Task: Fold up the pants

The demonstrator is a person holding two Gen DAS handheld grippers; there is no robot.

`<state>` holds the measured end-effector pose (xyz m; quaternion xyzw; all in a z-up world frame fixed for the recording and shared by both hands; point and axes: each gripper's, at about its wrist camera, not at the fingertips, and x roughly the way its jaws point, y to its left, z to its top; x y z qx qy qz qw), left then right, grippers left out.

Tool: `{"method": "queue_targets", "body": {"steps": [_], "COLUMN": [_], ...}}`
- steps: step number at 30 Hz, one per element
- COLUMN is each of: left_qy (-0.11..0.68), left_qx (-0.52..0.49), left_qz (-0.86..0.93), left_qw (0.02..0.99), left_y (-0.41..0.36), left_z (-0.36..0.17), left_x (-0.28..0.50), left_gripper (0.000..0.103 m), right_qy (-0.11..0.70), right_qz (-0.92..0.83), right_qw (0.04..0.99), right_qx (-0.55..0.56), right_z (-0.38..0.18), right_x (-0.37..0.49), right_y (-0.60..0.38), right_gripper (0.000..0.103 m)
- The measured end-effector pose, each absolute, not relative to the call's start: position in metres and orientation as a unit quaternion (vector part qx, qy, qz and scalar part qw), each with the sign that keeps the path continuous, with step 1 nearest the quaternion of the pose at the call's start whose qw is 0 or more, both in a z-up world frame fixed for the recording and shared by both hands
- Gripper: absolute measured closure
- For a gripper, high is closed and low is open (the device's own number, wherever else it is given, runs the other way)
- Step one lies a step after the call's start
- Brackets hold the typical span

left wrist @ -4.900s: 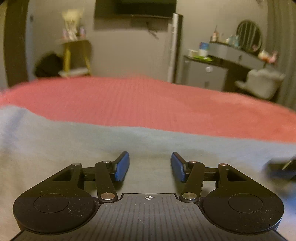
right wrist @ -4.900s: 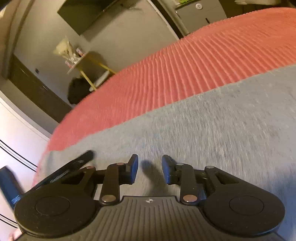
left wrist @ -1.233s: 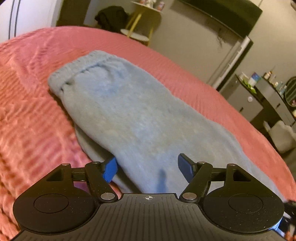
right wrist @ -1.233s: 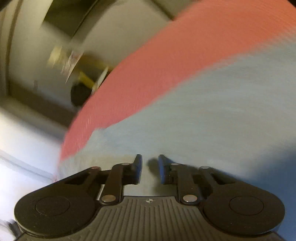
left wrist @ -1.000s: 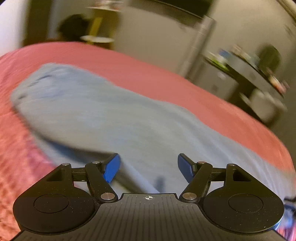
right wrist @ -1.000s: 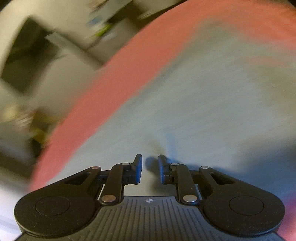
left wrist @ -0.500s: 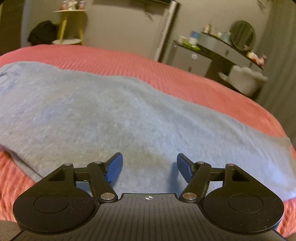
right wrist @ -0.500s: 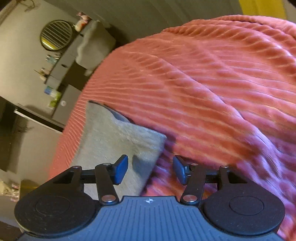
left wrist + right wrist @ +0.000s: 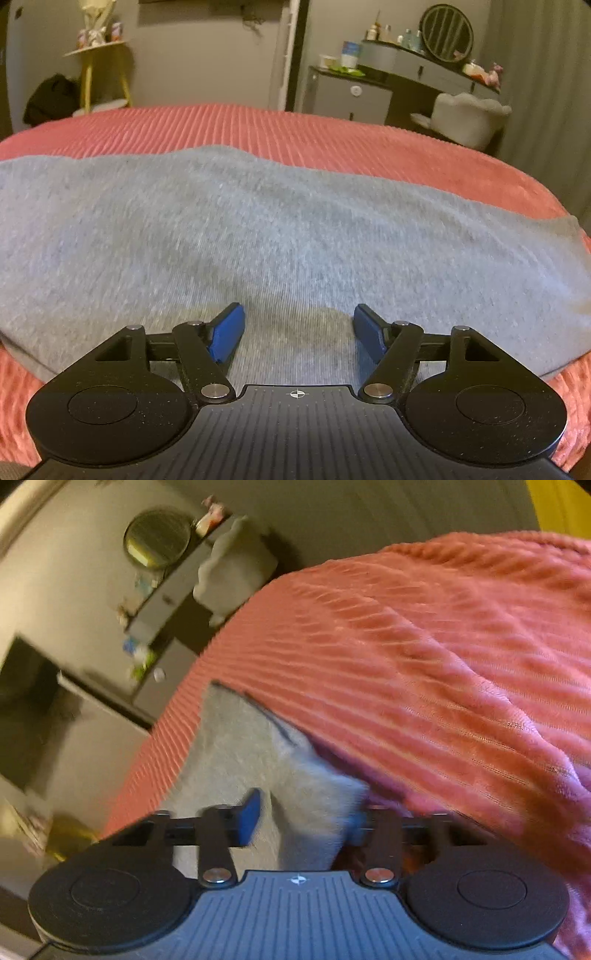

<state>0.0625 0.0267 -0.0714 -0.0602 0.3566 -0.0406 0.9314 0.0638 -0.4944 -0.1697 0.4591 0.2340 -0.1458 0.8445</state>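
Note:
The grey pants [image 9: 280,229] lie flat, folded lengthwise, across a red ribbed bedspread [image 9: 295,133]. My left gripper [image 9: 297,328] is open and empty, low over the middle of the pants near their front edge. In the right wrist view the hem end of the pants [image 9: 258,753] lies on the bedspread [image 9: 443,672]. My right gripper [image 9: 301,818] is open, with the hem corner between its blue pads. Its right pad is partly hidden behind the cloth.
Beyond the bed stand a grey dresser [image 9: 351,98] with bottles, a round mirror [image 9: 447,31], a white chair [image 9: 469,118] and a yellow stool [image 9: 99,70]. The bed edge drops off at the far right.
My left gripper has swung from the waistband end to face the pants' middle and come lower. My right gripper has moved to the hem end and opened wider around the corner.

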Motion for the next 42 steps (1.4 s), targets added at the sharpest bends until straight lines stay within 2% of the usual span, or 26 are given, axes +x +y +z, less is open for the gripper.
{"method": "queue_targets", "body": {"steps": [3, 5, 8, 12, 15, 18, 20, 21, 23, 24, 26, 28, 29, 30, 33, 36, 37, 38, 39, 40, 42], "left_qy": [0.353, 0.352, 0.348, 0.344, 0.338, 0.344, 0.354, 0.359, 0.369, 0.372, 0.381, 0.401, 0.418, 0.436, 0.466, 0.465, 0.469, 0.473, 0.478, 0.486, 0.483], "left_qx": [-0.085, -0.108, -0.141, -0.171, -0.196, -0.220, -0.226, -0.233, -0.253, -0.262, -0.273, -0.274, -0.270, -0.264, -0.253, -0.276, -0.287, -0.295, -0.296, -0.296, -0.311], "left_qz": [-0.042, -0.043, -0.046, -0.046, -0.056, -0.076, -0.088, -0.099, -0.129, -0.144, -0.178, -0.202, -0.210, -0.220, -0.223, -0.225, -0.223, -0.220, -0.218, -0.214, -0.211], "left_qw": [0.931, 0.929, 0.926, 0.922, 0.919, 0.910, 0.903, 0.898, 0.885, 0.879, 0.865, 0.851, 0.842, 0.832, 0.818, 0.811, 0.805, 0.801, 0.798, 0.794, 0.791], "left_y": [0.035, 0.042, 0.051, 0.057, 0.064, 0.069, 0.070, 0.070, 0.066, 0.062, 0.047, 0.027, 0.014, 0.001, -0.029, -0.045, -0.047, -0.049, -0.052, -0.054, -0.053], "left_z": [-0.071, -0.069, -0.068, -0.066, -0.064, -0.066, -0.066, -0.067, -0.065, -0.064, -0.062, -0.066, -0.070, -0.075, -0.089, -0.093, -0.094, -0.095, -0.098, -0.100, -0.103], "left_x": [0.060, 0.060, 0.060, 0.061, 0.058, 0.058, 0.059, 0.061, 0.067, 0.071, 0.080, 0.093, 0.099, 0.108, 0.127, 0.144, 0.148, 0.153, 0.155, 0.158, 0.157], "left_gripper": [0.029, 0.029, 0.029, 0.030, 0.030, 0.029, 0.029, 0.029, 0.029, 0.027, 0.026, 0.025, 0.025, 0.025, 0.025, 0.026, 0.028, 0.046, 0.075, 0.083, 0.083], "right_qy": [0.237, 0.242, 0.223, 0.204, 0.225, 0.291, 0.366, 0.373, 0.378, 0.382, 0.371, 0.352, 0.338, 0.324, 0.298, 0.302, 0.303, 0.304, 0.305, 0.307, 0.312], "right_qz": [-0.158, -0.168, -0.150, -0.017, 0.101, 0.155, 0.175, 0.179, 0.198, 0.199, 0.164, 0.099, 0.076, 0.055, 0.039, 0.037, 0.037, 0.040, 0.042, 0.038, 0.035], "right_qw": [0.861, 0.888, 0.938, 0.976, 0.969, 0.944, 0.914, 0.910, 0.899, 0.884, 0.846, 0.813, 0.809, 0.803, 0.777, 0.797, 0.802, 0.806, 0.808, 0.807, 0.800], "right_qx": [0.422, 0.351, 0.220, 0.069, -0.005, -0.028, -0.021, -0.009, 0.096, 0.184, 0.347, 0.454, 0.475, 0.497, 0.554, 0.522, 0.513, 0.506, 0.503, 0.503, 0.511], "right_z": [-0.155, -0.136, -0.096, -0.060, -0.071, -0.108, -0.136, -0.140, -0.129, -0.127, -0.136, -0.152, -0.161, -0.166, -0.173, -0.164, -0.163, -0.161, -0.161, -0.162, -0.165], "right_x": [0.066, 0.072, 0.084, 0.097, 0.104, 0.112, 0.125, 0.125, 0.125, 0.126, 0.114, 0.095, 0.085, 0.073, 0.059, 0.059, 0.061, 0.057, 0.054, 0.049, 0.054], "right_y": [-0.486, -0.466, -0.415, -0.308, -0.226, -0.169, -0.155, -0.155, -0.182, -0.205, -0.248, -0.288, -0.302, -0.312, -0.325, -0.314, -0.312, -0.306, -0.304, -0.306, -0.311], "right_gripper": [0.087, 0.090, 0.091, 0.091, 0.090, 0.083, 0.066, 0.062, 0.040, 0.037, 0.035, 0.037, 0.045, 0.048, 0.048, 0.048, 0.048, 0.048, 0.048, 0.048, 0.048]}}
